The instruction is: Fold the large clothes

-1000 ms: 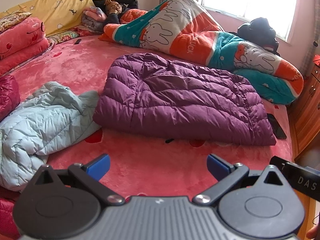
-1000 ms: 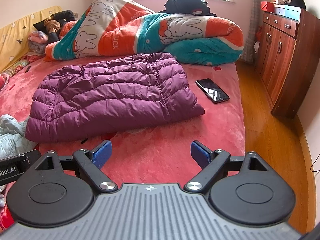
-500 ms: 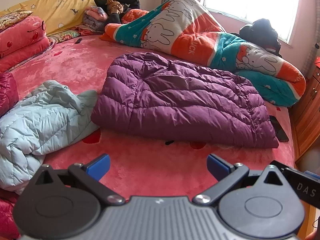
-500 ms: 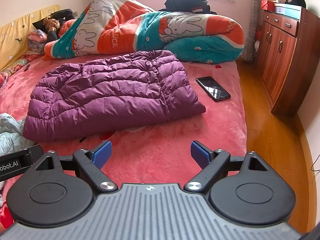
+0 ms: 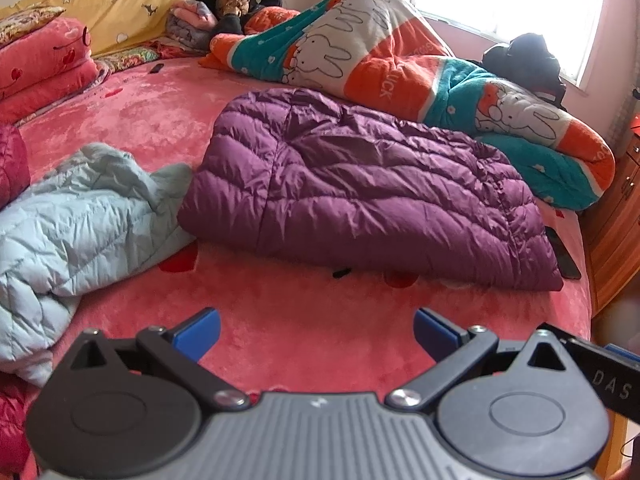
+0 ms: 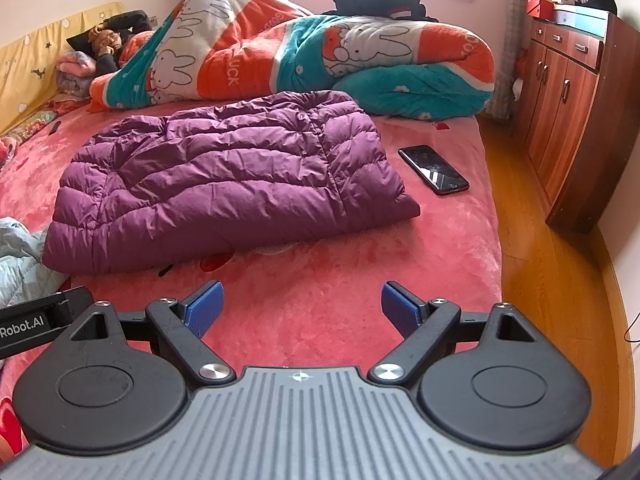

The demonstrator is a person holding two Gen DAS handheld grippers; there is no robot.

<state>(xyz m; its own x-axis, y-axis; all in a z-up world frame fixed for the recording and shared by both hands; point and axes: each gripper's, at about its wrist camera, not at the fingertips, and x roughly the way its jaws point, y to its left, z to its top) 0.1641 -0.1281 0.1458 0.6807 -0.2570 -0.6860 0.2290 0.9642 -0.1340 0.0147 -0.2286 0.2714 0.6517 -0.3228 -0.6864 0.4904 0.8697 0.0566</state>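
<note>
You've got a purple puffer jacket (image 5: 360,192) lying folded flat, roughly rectangular, mid-bed on the pink bedspread (image 5: 160,120). Just beside it, on its left, a pale blue puffer jacket (image 5: 72,232) sits crumpled & unfolded, nr the bed's edge

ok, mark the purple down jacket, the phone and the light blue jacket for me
purple down jacket (image 6: 224,184): right wrist view, middle of its quilted top.
phone (image 6: 433,169): right wrist view, centre of the dark screen.
light blue jacket (image 5: 76,224): left wrist view, middle of the crumpled quilting.
</note>
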